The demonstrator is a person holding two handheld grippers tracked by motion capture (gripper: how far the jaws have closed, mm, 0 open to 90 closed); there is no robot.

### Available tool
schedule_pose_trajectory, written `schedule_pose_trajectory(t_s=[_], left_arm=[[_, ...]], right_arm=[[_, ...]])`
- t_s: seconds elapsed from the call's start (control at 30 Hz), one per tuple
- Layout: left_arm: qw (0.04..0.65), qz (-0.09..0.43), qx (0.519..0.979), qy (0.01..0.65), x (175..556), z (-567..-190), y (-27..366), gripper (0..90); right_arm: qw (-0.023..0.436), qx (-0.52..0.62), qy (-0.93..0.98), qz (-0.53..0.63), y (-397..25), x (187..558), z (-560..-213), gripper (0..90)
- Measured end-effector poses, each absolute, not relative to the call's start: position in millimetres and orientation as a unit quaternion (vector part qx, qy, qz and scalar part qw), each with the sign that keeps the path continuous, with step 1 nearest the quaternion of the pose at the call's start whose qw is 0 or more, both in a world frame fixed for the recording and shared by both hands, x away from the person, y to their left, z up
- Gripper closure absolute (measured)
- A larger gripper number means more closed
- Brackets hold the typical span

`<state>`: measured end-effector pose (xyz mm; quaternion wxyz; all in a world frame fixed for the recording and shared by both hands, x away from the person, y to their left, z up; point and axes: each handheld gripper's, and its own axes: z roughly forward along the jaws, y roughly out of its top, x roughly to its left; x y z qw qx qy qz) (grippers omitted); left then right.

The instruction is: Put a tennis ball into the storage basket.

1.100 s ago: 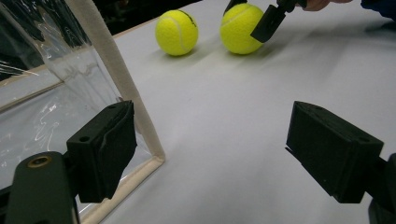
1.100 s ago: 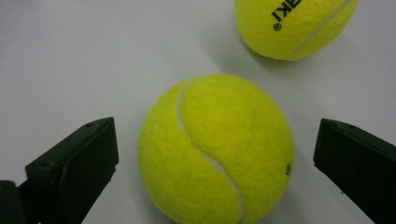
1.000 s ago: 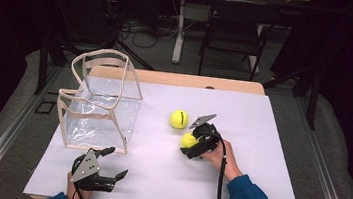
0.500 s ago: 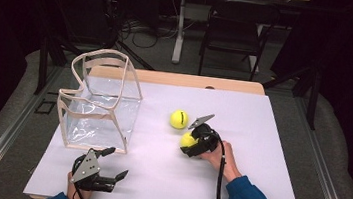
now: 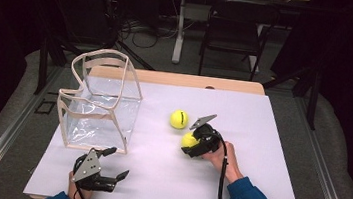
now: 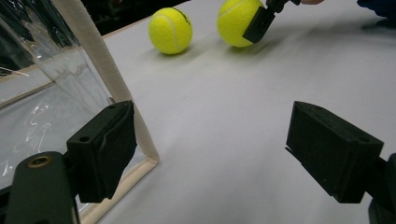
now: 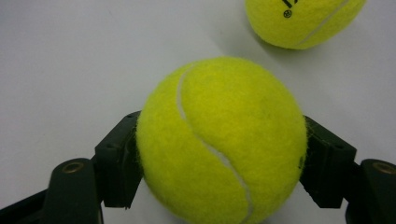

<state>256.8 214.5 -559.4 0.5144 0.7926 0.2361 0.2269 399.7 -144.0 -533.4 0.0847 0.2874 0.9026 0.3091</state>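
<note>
Two yellow tennis balls lie on the white table. My right gripper (image 5: 193, 144) is shut on the nearer tennis ball (image 5: 188, 139), which rests on the table top. In the right gripper view this held ball (image 7: 222, 140) sits squeezed between both black jaws. The free tennis ball (image 5: 179, 119) lies just beyond it, apart (image 7: 303, 18). My left gripper (image 5: 118, 162) stands open near the front edge, beside the clear bag (image 5: 99, 100). In the left gripper view its jaws stand wide apart over bare table (image 6: 219, 154), with both balls far ahead.
The clear plastic bag with tan trim (image 6: 107, 79) stands upright at the table's left, its top open. A wooden strip (image 5: 176, 79) runs along the far edge. A chair and cables are on the floor beyond.
</note>
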Motion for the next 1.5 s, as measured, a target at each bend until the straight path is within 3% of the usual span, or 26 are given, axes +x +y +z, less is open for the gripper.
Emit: schedule_pose_trajectory(t_s=[1.5], left_arm=[[0.518,0.226,0.792,0.229,256.7,-559.1,212.2,16.0]], right_arm=[[0.117,0.271,0.886,0.357,-144.5,388.9,-501.7,26.3]])
